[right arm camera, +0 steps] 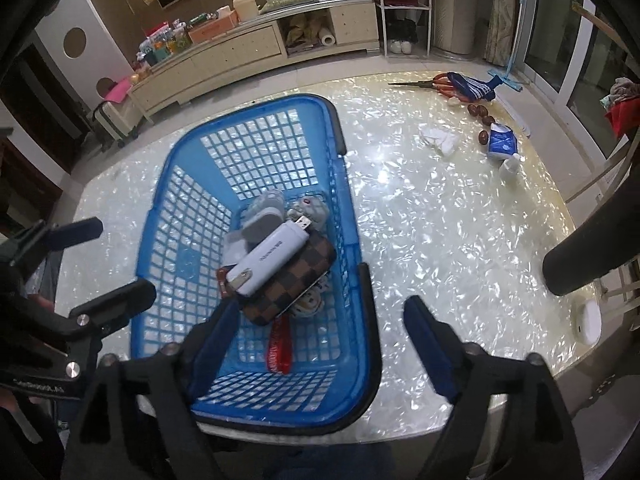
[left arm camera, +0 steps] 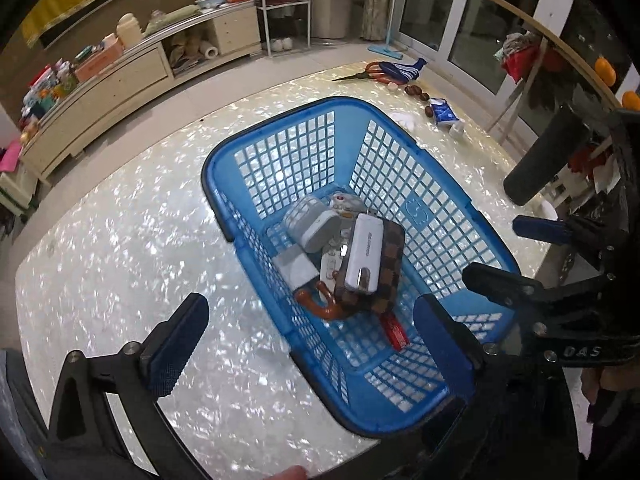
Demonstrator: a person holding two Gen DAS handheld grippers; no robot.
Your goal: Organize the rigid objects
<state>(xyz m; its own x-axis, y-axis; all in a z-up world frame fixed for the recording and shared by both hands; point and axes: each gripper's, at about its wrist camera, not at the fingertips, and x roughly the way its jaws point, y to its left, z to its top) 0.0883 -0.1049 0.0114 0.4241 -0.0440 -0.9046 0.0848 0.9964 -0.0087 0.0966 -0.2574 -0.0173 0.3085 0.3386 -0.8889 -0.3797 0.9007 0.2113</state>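
Observation:
A blue plastic basket [left arm camera: 416, 208] [right arm camera: 180, 216] stands on the pearly table. In it lie a white USB dongle [left arm camera: 362, 256] [right arm camera: 268, 258] on a brown checkered wallet [left arm camera: 386, 268] [right arm camera: 296, 280], a white remote [left arm camera: 332, 256], grey and white small boxes [left arm camera: 312, 224], a brown hook [left arm camera: 324, 306] and a red flat item [left arm camera: 394, 332] [right arm camera: 278, 350]. My left gripper [left arm camera: 312, 332] is open and empty, its fingers straddling the basket's near left wall. My right gripper [right arm camera: 316, 332] is open and empty, straddling the basket's near right wall; it also shows in the left wrist view [left arm camera: 520, 256].
At the table's far right lie scissors [right arm camera: 432, 82], a blue striped sock [right arm camera: 476, 86], brown nuts [right arm camera: 482, 114], a blue tissue pack [right arm camera: 502, 142], white tissue [right arm camera: 440, 138] and a small bottle [right arm camera: 510, 166]. A white round object [right arm camera: 586, 320] sits at the right edge. A cabinet stands behind.

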